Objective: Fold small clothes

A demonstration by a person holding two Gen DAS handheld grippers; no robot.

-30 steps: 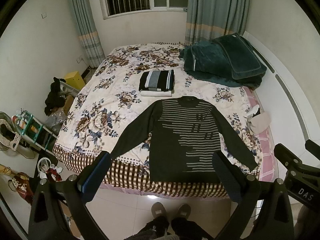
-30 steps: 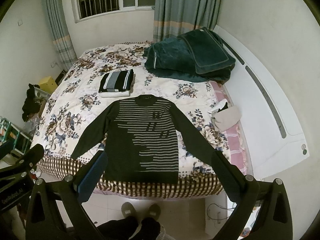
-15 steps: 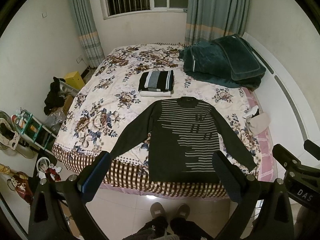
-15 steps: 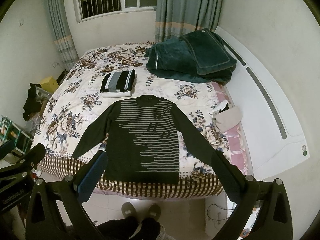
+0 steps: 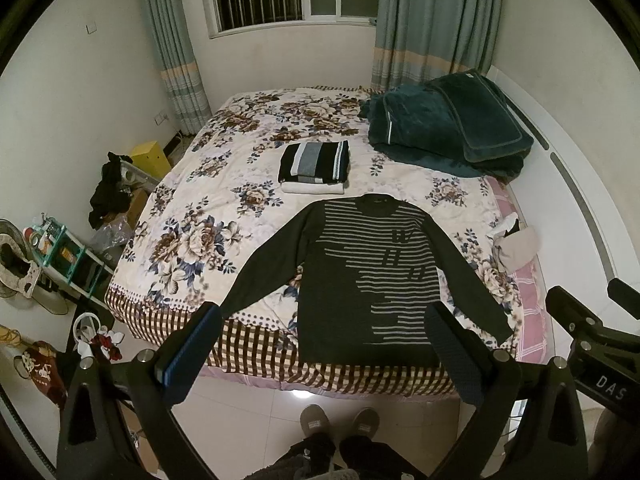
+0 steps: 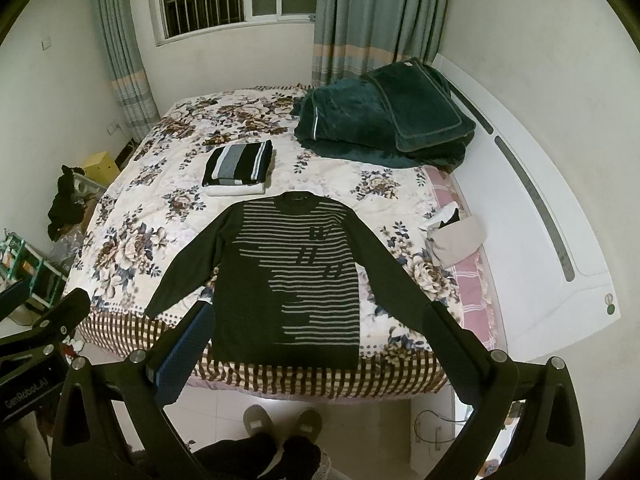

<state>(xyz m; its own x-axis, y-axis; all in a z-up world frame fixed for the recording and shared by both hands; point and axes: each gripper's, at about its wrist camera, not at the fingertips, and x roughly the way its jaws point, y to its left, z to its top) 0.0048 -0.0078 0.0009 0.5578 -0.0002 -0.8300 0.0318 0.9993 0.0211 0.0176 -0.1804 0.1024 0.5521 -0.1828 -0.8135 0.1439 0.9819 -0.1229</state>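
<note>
Left wrist: one sweater [image 5: 362, 280] spread, two folded garments [image 5: 314, 166] stacked; both grippers [image 5: 324, 344] [image 6: 316, 340] wide, empty.

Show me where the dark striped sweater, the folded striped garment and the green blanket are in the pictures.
dark striped sweater [image 5: 344, 300]: left wrist view, plain dark part of the chest.
folded striped garment [image 5: 314, 162]: left wrist view, grey stripe on top.
green blanket [image 6: 360, 124]: right wrist view, its plush left half.

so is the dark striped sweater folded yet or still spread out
Spread out. The dark striped sweater lies flat on the bed, both sleeves angled outward, hem at the bed's near edge, no fold in it.
</note>
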